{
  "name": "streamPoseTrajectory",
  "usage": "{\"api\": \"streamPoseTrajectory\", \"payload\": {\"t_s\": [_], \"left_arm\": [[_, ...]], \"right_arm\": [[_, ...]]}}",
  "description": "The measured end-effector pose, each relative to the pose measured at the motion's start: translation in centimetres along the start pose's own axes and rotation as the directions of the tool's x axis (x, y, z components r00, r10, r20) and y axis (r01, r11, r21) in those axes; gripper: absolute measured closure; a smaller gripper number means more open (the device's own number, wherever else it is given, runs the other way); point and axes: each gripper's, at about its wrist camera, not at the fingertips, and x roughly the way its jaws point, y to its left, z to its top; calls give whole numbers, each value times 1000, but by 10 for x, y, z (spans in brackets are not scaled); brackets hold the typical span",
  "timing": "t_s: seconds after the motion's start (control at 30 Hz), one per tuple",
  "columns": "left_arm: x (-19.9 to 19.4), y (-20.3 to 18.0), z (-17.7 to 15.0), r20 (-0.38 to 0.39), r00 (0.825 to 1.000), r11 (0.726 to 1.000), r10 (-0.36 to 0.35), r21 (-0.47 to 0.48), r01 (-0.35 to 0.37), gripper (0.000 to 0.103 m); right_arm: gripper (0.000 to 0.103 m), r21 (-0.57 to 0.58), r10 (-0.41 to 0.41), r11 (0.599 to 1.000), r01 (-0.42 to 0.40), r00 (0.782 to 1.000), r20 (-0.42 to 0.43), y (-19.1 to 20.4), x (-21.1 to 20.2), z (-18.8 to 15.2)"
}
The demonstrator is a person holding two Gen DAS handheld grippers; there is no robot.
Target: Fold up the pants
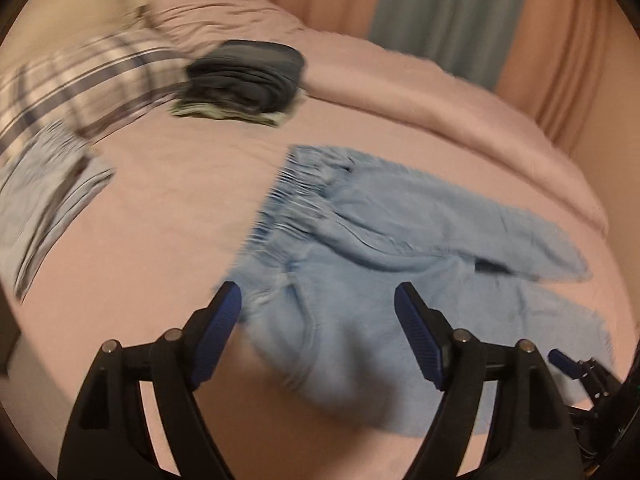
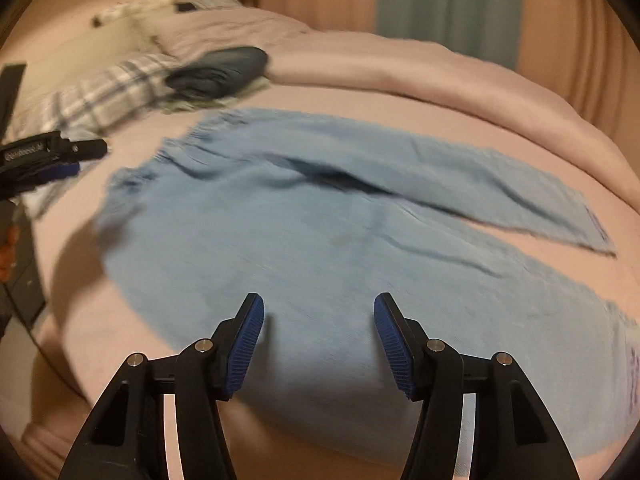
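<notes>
Pants [image 2: 320,232] flat on bed [image 2: 440,92]; both tongs above, empty

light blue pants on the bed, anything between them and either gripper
Nothing visible. The light blue cotton pants lie spread on the pink bedsheet, and the open left gripper and open right gripper hang directly over the fabric. The dark folded clothes pile sits farther back, near the plaid pillow.

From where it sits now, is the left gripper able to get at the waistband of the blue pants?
Probably yes. The left gripper is open, holds nothing, and points at the pants; the gathered waistband lies just ahead on the bed, with nothing on it. The right gripper is off to the side.
</notes>
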Motion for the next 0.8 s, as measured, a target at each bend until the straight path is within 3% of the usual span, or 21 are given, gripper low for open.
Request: {"api": "streamPoseTrajectory", "payload": {"t_s": [0.07, 0.13, 0.2, 0.33, 0.43, 0.63, 0.8], "left_arm": [[29, -15, -9, -57, 998, 993, 40, 110, -34, 21], [62, -21, -29, -179, 976, 975, 127, 204, -89, 18], [52, -22, -44, -66, 992, 963, 112, 255, -92, 18], [42, -10, -49, -108, 994, 958, 16, 285, 16, 18], [33, 4, -35, -147, 987, 962, -69, 251, 105, 18], [22, -5, 17, -23, 992, 947, -122, 296, 123, 17], [56, -18, 82, 30, 989, 914, -144, 388, 121, 13]], "right_arm": [[43, -43, -50, 998, 47, 997, -60, 4, 12, -12], [43, -71, -66, 995, 64, 997, -31, 11, 8, -24], [43, -78, -37, 996, 33, 998, -44, 11, 4, -31], [42, -35, 89, 995, -96, 985, -147, -14, -3, -23], [42, -40, 91, 994, -98, 985, -149, -30, -10, -9], [38, -58, 88, 994, -90, 995, -39, -46, -2, 39], [38, -92, 134, 987, -131, 991, 18, -60, 30, 93]]}}
